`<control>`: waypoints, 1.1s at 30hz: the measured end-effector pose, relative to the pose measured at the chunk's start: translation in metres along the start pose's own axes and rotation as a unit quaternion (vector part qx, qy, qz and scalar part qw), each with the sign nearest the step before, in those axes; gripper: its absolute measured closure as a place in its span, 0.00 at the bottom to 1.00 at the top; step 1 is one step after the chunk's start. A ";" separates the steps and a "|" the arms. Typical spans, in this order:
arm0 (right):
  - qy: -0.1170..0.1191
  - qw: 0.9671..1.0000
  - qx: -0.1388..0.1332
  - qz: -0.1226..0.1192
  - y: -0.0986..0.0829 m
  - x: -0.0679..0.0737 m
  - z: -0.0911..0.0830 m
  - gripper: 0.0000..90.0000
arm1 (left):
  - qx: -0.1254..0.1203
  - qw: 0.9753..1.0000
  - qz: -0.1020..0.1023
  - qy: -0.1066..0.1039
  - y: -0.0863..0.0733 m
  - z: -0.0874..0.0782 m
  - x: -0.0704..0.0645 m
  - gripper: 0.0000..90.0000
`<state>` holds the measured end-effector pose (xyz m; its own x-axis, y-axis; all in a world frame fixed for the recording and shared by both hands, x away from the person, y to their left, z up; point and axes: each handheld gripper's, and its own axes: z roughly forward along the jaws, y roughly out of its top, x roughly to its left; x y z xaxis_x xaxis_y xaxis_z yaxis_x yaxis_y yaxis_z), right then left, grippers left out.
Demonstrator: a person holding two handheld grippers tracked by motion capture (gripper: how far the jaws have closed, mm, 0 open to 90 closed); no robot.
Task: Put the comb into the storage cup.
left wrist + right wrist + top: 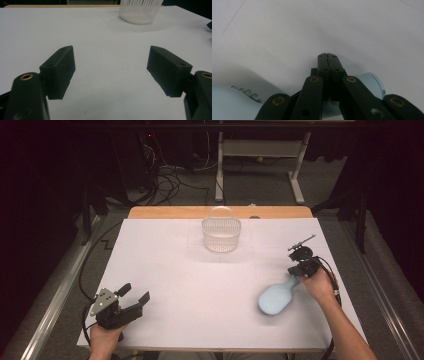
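Observation:
A light blue hairbrush [275, 300] lies at the right of the white table, bristles down and slightly blurred. My right gripper [296, 270] is over its handle end. In the right gripper view the jaws [328, 56] are closed pad to pad with nothing between them. The brush handle [372, 82] crosses underneath them, and the brush head [227, 105] shows at lower left. My left gripper [136, 292] rests at the front left corner, open and empty, its fingers [60, 70] wide apart above bare table.
A clear ribbed plastic basket [221, 234] with a handle stands at the far middle of the table, and its rim [140, 11] shows in the left gripper view. Beyond the white table sheet [165, 270] is a wooden edge, then dark floor with cables and desk legs.

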<state>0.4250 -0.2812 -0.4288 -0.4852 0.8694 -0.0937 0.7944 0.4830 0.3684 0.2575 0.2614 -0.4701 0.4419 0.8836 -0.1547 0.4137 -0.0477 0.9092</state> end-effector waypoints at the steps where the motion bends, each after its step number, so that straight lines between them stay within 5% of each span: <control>1: 0.002 1.000 -0.002 0.003 -0.001 0.000 0.000 1.00 | 0.000 1.000 0.002 0.000 0.000 0.000 0.000 0.25; 33: 0.021 1.000 -0.015 0.013 -0.032 0.006 -0.010 1.00 | 0.000 1.000 0.003 0.000 0.000 -0.001 -0.001 0.25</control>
<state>0.3925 -0.2925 -0.4320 -0.4806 0.8758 -0.0455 0.7954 0.4572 0.3978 0.2567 0.2610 -0.4699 0.4451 0.8829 -0.1494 0.4103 -0.0527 0.9104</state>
